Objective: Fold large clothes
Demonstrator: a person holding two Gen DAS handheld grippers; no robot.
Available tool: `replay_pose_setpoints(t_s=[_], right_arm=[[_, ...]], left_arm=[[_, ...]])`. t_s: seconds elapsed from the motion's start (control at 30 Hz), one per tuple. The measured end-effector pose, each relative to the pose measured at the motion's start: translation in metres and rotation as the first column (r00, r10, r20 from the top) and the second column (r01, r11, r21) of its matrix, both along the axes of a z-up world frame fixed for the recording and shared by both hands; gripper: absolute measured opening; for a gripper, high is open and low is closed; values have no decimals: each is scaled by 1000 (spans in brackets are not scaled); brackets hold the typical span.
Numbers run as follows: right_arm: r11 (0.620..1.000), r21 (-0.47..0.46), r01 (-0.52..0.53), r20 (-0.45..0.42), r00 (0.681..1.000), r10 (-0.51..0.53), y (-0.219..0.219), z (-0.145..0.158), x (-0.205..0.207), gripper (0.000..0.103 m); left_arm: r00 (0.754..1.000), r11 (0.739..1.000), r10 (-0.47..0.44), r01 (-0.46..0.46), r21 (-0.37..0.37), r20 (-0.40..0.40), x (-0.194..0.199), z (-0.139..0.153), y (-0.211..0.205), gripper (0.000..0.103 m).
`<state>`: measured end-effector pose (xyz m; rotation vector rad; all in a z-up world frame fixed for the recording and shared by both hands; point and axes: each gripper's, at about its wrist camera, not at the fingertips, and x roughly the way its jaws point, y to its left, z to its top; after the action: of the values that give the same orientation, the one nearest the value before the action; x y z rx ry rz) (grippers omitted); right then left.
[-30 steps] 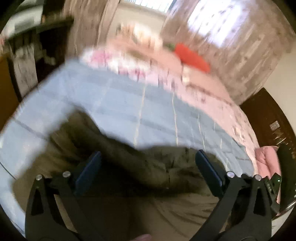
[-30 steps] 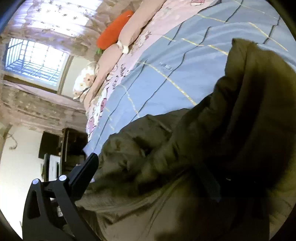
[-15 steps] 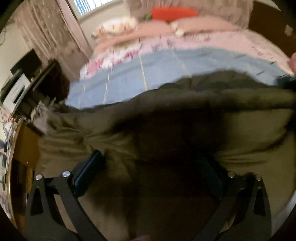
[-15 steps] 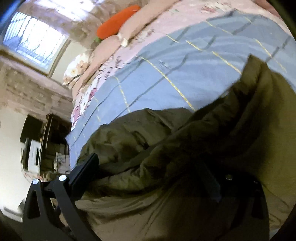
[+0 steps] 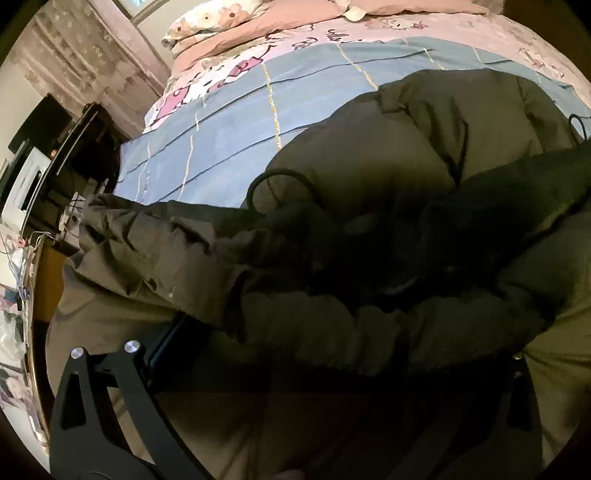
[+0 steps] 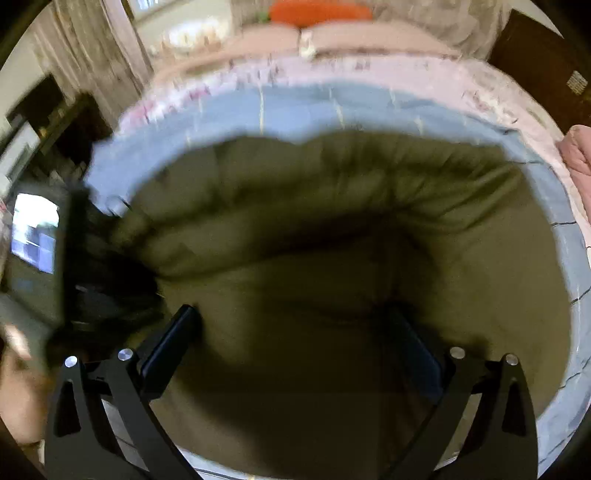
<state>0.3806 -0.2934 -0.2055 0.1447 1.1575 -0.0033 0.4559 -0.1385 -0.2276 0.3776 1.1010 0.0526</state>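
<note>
An olive-green padded jacket lies bunched on the blue checked sheet of a bed. In the left wrist view its folds drape over my left gripper. That gripper's left finger shows, while fabric hides the right one; the jaws stand wide apart. The right wrist view is blurred. There the jacket spreads wide over the sheet, and my right gripper hovers open just above it, with both fingers in sight and nothing pinched.
Pink patterned bedding and pillows lie at the bed's head, with an orange cushion. A dark cabinet stands left of the bed, and dark wooden furniture to its right. A lit screen and a hand are at the left.
The right gripper has swung from a sideways tilt to face the bed's head, and the jacket now lies flatter below it. The left gripper has sunk deeper into the jacket's folds.
</note>
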Motion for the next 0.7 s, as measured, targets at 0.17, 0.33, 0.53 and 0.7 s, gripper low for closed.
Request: replay_pose_setpoints(t_s=[0.17, 0.33, 0.53, 0.7], right_arm=[[1000, -26, -8, -62, 998, 6, -2, -37, 15, 102], [999, -36, -19, -121, 993, 14, -2, -63, 23, 102], [1000, -28, -7, -143, 990, 3, -8, -76, 26, 102], [1000, 3, 5, -129, 992, -5, -19, -80, 27, 102]], left_arm=[[1000, 1000, -14, 14, 20, 18, 1, -10, -4, 101], [999, 999, -25, 24, 32, 33, 0, -23, -5, 101], [998, 999, -45, 44, 20, 41, -3, -21, -2, 101], [996, 997, -27, 32, -67, 86, -15, 31, 38, 101]])
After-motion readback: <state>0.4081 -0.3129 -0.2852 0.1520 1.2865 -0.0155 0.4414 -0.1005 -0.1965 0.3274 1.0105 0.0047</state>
